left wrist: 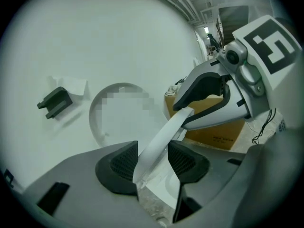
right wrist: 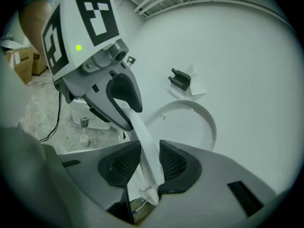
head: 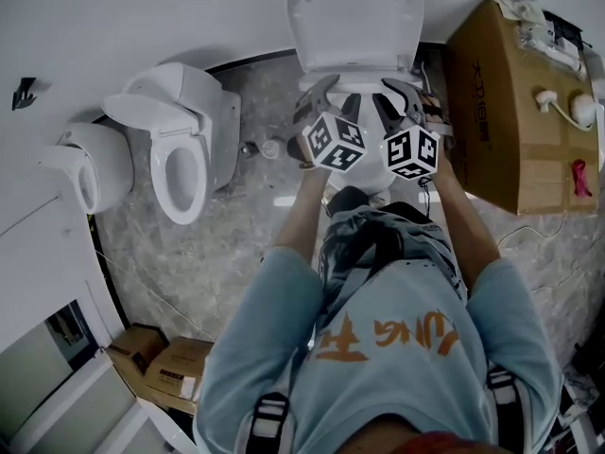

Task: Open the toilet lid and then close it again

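The white toilet lid (head: 354, 17) stands raised against the wall; in the gripper views its round underside (left wrist: 118, 113) (right wrist: 185, 127) faces me. Below it, both grippers hold one thin white rim (left wrist: 156, 144) (right wrist: 145, 146), which looks like the front edge of the seat. My left gripper (head: 321, 93) (left wrist: 152, 158) is shut on the rim's left part. My right gripper (head: 399, 91) (right wrist: 149, 160) is shut on its right part, close beside the left. Each gripper shows in the other's view, the rim running between them. The bowl is mostly hidden behind the marker cubes.
Two other white toilets (head: 180, 159) (head: 90, 164) stand at the left. A large cardboard box (head: 510, 112) with small items on top stands at the right, close to my right arm. Smaller boxes (head: 161, 362) lie at the lower left. A black hook (head: 24, 93) is on the wall.
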Tool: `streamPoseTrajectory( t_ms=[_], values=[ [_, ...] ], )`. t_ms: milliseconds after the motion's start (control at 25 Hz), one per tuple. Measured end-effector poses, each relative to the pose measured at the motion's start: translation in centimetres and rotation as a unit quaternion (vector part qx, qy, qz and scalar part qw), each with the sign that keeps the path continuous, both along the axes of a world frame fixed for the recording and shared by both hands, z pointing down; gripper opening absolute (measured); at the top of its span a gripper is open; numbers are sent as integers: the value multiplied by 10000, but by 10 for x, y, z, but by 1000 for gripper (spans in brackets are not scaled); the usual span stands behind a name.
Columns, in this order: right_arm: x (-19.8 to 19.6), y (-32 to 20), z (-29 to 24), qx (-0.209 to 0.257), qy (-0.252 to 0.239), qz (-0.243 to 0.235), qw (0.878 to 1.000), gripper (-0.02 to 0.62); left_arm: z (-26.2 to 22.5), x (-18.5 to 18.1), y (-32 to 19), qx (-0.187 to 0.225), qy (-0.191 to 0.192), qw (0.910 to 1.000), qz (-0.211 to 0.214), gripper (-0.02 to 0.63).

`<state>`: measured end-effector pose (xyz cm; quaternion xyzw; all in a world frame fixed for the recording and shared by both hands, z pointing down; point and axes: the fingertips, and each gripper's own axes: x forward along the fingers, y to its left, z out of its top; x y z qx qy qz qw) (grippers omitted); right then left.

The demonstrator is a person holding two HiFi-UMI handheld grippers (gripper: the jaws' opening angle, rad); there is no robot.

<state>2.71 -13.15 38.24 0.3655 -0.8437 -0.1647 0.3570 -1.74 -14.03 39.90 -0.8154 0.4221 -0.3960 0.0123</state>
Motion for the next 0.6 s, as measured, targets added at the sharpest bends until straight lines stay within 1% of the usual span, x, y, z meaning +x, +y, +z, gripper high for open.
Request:
streamPoseTrajectory(
  t_ms=[160,480,600],
  values=[
    [0,-33,-11,69,-132,250,9996,138,-11,-1,-33,124,124,9998,-26,218],
    [-1,-104,-24,149,-387,734,9964,137,-23,-4,-105,447,132,9989,-107,192],
    [0,-128,-26,152,-503,903,9945,137,-24,-4,-129,504,167,9985,-119,186]
  ],
)
